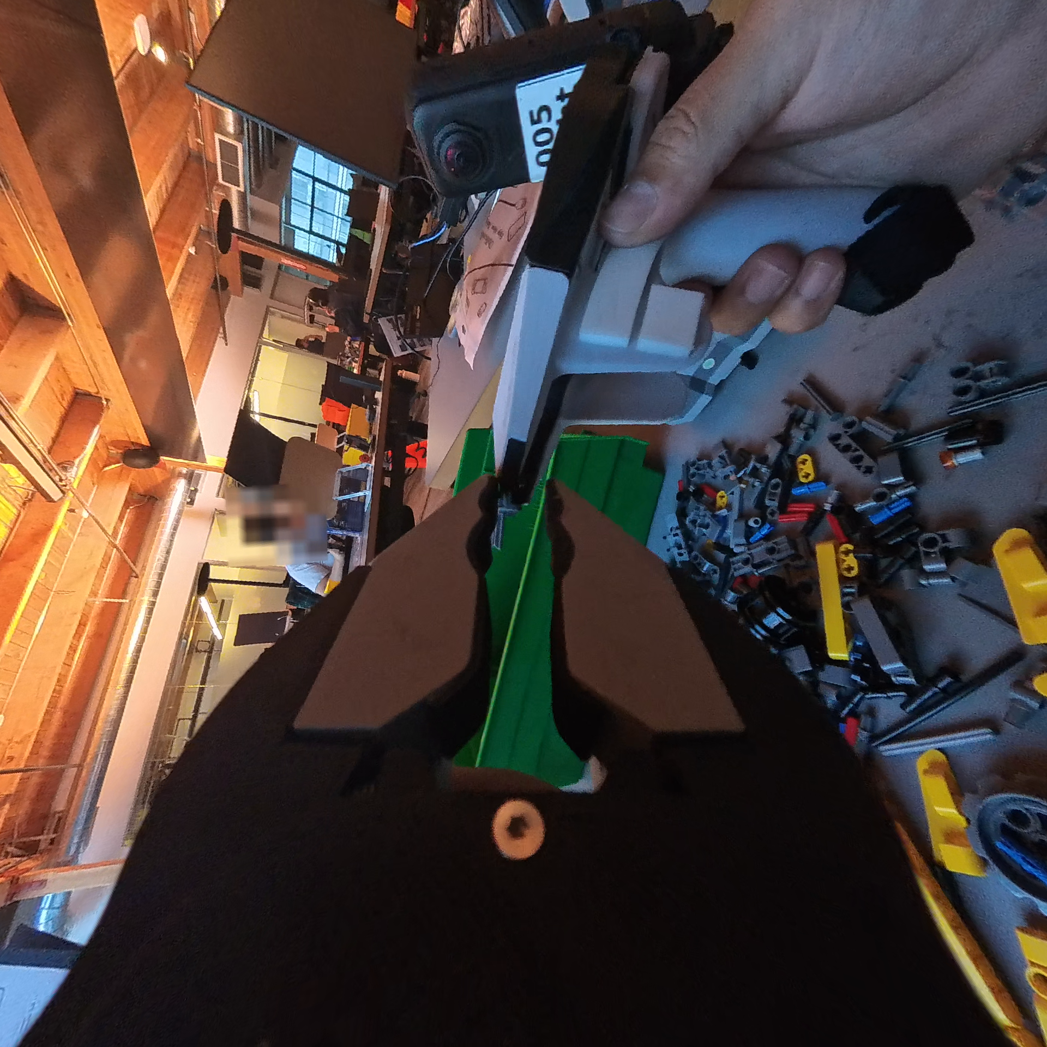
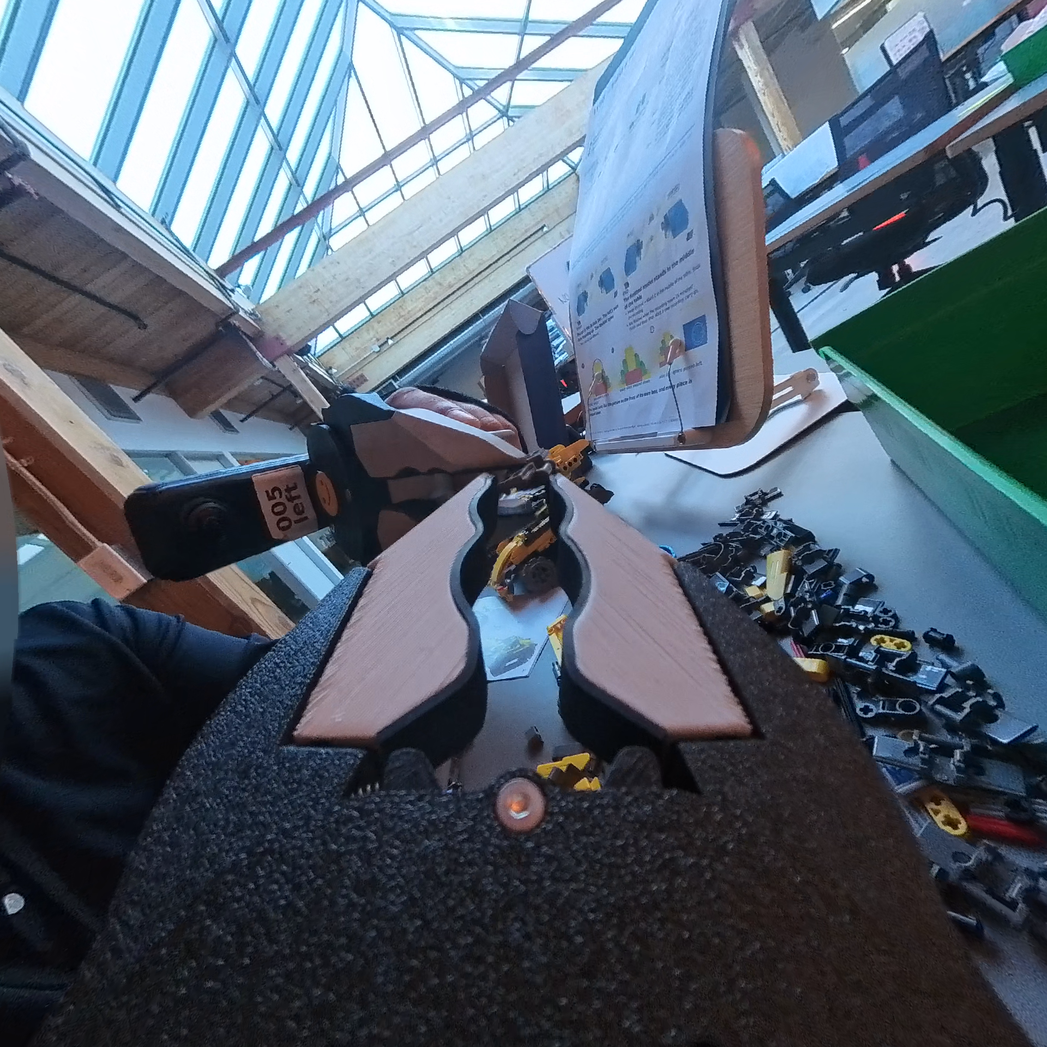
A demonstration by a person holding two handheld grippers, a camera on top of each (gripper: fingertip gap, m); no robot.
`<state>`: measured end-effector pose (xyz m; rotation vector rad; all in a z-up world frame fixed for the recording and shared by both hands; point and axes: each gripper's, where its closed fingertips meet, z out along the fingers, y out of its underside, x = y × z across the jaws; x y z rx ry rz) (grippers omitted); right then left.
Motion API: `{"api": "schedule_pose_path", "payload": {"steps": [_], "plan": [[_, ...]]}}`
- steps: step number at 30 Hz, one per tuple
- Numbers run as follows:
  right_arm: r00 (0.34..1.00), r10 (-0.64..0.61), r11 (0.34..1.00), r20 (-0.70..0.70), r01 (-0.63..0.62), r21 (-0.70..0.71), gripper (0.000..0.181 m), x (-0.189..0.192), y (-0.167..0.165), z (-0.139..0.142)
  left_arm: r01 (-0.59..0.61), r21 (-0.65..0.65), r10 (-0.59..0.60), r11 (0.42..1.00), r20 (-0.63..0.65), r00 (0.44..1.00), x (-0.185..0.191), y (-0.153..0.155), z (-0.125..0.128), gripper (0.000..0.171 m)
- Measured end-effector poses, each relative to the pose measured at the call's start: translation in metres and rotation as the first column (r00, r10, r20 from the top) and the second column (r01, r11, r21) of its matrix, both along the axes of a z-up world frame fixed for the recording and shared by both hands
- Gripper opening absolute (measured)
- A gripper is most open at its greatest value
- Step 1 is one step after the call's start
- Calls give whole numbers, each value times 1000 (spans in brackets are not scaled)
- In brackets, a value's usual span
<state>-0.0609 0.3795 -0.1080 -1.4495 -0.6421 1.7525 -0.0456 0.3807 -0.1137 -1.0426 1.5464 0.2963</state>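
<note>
The R tongs (image 2: 522, 484) are up off the grey table (image 2: 765, 510), tips pulled in tight on a small grey piece (image 2: 516, 501). They look clenched on it.

The L tongs (image 1: 518, 493) come in from the other side & meet them tip to tip. In the L view the small grey piece sits between the L tips, right by one finger, w/ a bit of green showing on its other side. Can't tell if the L tongs squeeze it or just sit around it.

A hand (image 1: 850, 113) holds the R tongs' grey handle.

Under the tips a yellow model (image 2: 524, 552) stands on the table. It looks partly put together, w/ a black wheel on it. A booklet (image 2: 504, 640) lies flat just beside it.

A big pile of loose pieces (image 1: 793, 538) lies to one side: grey, black, some yellow, red & blue. Lots of them are not joined to anything.

A green box (image 1: 600, 493) stands behind the tips. A paper sheet (image 2: 646, 255) w/ drawings leans on a wooden stand (image 2: 742, 283) at the back.
</note>
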Motion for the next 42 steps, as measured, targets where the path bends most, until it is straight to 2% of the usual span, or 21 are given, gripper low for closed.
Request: {"api": "schedule_pose_path", "payload": {"steps": [6, 9, 13, 16, 20, 25, 28, 32, 34, 38, 42], "plan": [[997, -52, 997, 63, 49, 59, 16, -1, 3, -6, 21, -42, -18, 999, 80, 997, -1, -7, 11, 20], [983, -114, 984, 147, 92, 151, 16, -2, 5, -13, 4, -54, 2, 999, 120, 993, -7, -6, 20, 21], [931, -249, 933, 266, 157, 323, 16, -1, 6, -23, -5, -74, 17, 997, 159, 987, -18, -8, 31, 19], [919, -296, 913, 260, 192, 361, 16, 7, -10, -16, -5, -63, 17, 998, 189, 982, -26, -11, 40, 18], [894, -343, 895, 289, 217, 390, 16, 32, -32, -9, -21, -51, 34, 998, 271, 962, -45, -10, 57, 16], [798, -429, 872, 423, 244, 424, 16, 84, -53, -15, -20, -37, 32, 999, 349, 936, -56, -21, 80, 15], [698, -475, 865, 536, 260, 429, 16, 119, -61, -37, -11, -40, 23, 999, 322, 946, -54, -28, 77, 16], [586, -460, 886, 667, 263, 381, 16, 158, -75, -73, -23, -71, 42, 997, 278, 960, -53, -26, 67, 16], [560, -446, 895, 699, 268, 356, 16, 170, -80, -86, -35, -110, 61, 993, 249, 967, -52, -24, 57, 16], [560, -382, 923, 735, 201, 327, 16, 172, -94, -106, -91, -135, 110, 987, 145, 983, -54, -18, 37, 17], [491, -343, 936, 801, 102, 338, 16, 168, -99, -132, -95, -139, 115, 986, 148, 982, -56, -15, 35, 17]]}}
